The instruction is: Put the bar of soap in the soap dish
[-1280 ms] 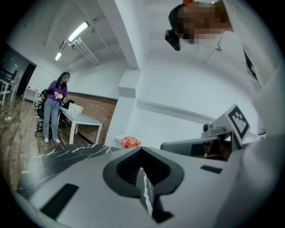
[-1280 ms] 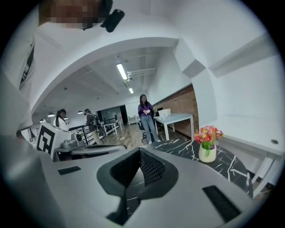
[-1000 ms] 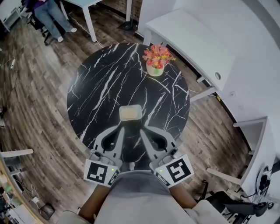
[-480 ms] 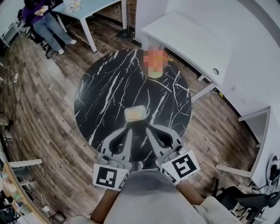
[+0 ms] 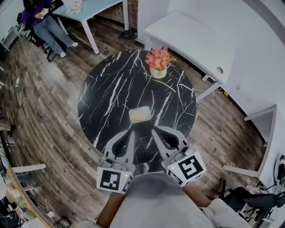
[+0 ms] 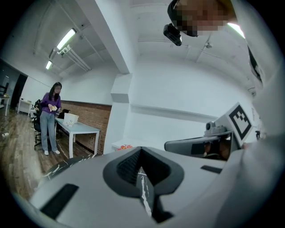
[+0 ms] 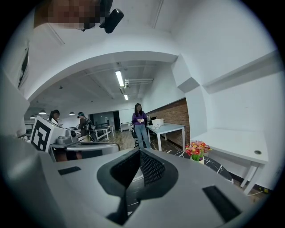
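A pale soap dish [image 5: 132, 116] stands near the middle of the round black marble table [image 5: 111, 84], and a yellowish bar of soap [image 5: 140, 114] lies in it. In the head view my left gripper [image 5: 133, 128] and right gripper [image 5: 152, 129] point at the dish from the near side, just short of it and apart from it. Both are shut with nothing between the jaws. Each gripper view shows its own jaws pressed together, the left gripper [image 6: 141, 161] and the right gripper [image 7: 140, 159], with only a sliver of marble showing through. The dish is hidden in both gripper views.
A pot of pink and orange flowers [image 5: 159, 62] stands at the table's far edge and shows as the flower pot [image 7: 197, 151] in the right gripper view. A white desk [image 5: 196, 40] lies beyond, a light table [image 5: 89, 6] and a seated person [image 5: 40, 18] far left.
The head camera has shifted, so the table sits a little further right in the picture. Both grippers stay shut near the dish, and the soap has not moved.
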A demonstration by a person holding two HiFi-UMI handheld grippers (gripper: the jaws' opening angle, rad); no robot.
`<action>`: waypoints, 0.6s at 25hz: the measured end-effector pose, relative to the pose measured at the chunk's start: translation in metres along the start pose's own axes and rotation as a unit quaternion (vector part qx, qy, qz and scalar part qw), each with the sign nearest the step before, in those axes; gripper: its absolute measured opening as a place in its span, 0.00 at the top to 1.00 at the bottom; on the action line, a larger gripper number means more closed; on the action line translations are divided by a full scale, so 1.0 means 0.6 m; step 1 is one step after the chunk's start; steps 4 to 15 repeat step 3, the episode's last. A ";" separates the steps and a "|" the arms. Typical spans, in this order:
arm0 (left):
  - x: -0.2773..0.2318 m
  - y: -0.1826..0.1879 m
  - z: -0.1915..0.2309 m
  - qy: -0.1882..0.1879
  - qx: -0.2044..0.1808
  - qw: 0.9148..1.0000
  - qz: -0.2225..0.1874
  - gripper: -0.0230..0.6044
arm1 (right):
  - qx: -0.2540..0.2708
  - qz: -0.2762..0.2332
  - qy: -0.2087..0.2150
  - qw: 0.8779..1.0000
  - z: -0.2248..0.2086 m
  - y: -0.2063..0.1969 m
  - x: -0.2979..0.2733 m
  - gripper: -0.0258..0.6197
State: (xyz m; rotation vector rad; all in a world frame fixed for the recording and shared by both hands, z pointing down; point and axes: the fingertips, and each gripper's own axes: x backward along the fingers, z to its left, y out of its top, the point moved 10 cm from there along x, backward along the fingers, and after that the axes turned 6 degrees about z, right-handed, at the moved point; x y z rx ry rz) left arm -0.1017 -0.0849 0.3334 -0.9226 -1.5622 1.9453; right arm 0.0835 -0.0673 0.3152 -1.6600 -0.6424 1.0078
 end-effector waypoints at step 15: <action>0.003 0.002 0.002 0.005 0.000 1.000 -0.001 0.96 | 0.002 0.000 0.002 1.000 0.004 0.002 -0.001 0.94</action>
